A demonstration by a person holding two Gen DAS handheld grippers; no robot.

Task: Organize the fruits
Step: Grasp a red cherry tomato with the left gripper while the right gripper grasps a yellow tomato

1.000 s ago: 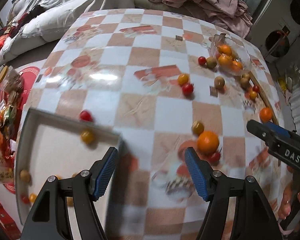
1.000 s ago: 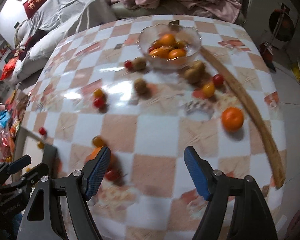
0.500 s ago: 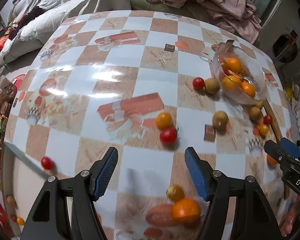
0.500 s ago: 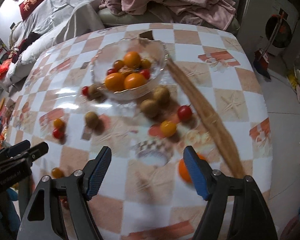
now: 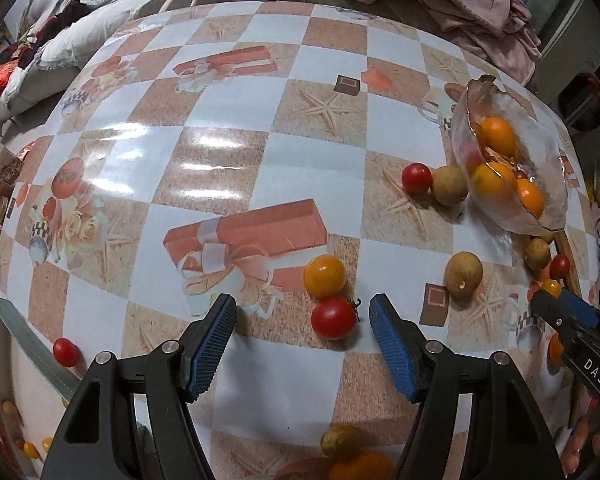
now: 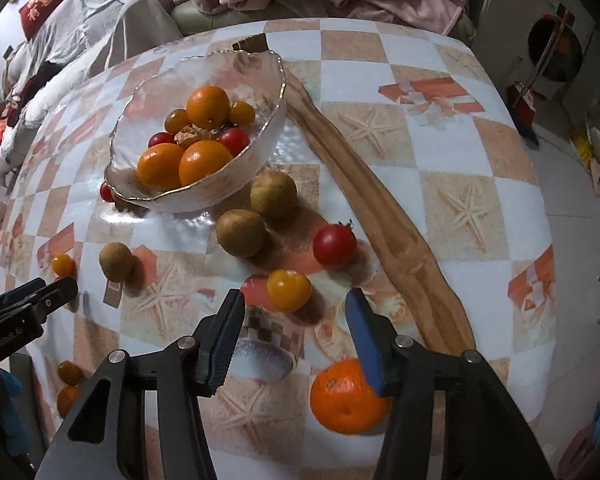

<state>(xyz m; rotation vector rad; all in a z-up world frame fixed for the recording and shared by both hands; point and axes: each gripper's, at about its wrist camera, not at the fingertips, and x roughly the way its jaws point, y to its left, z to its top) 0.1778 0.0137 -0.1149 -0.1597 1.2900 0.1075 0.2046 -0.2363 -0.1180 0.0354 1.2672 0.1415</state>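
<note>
Ahead of the left gripper (image 5: 303,336), whose jaws stand spread and empty, a red tomato (image 5: 333,317) lies just beyond the tips with a yellow tomato (image 5: 324,275) touching it on the bowl side; the glass bowl (image 5: 548,216), part-filled with oranges, sits far to the right. A second ago this view was over a grey tray (image 5: 32,344) at the table's near edge; now only its rim shows at lower left, so the hand has swung toward the bowl and dipped, likely to collect the red tomato. It points steeply down at the table (image 5: 228,152). From the right wrist, the right gripper (image 6: 296,314) has likewise travelled to the bowl (image 6: 260,136) and lowered: fruit once distant is now close. Its jaws are closing with nothing pressed between them; a yellow tomato (image 6: 289,290) lies just past the tips, nearer the bowl, a tangerine (image 6: 346,398) partly under the right finger. It too tilts steeply down.
</note>
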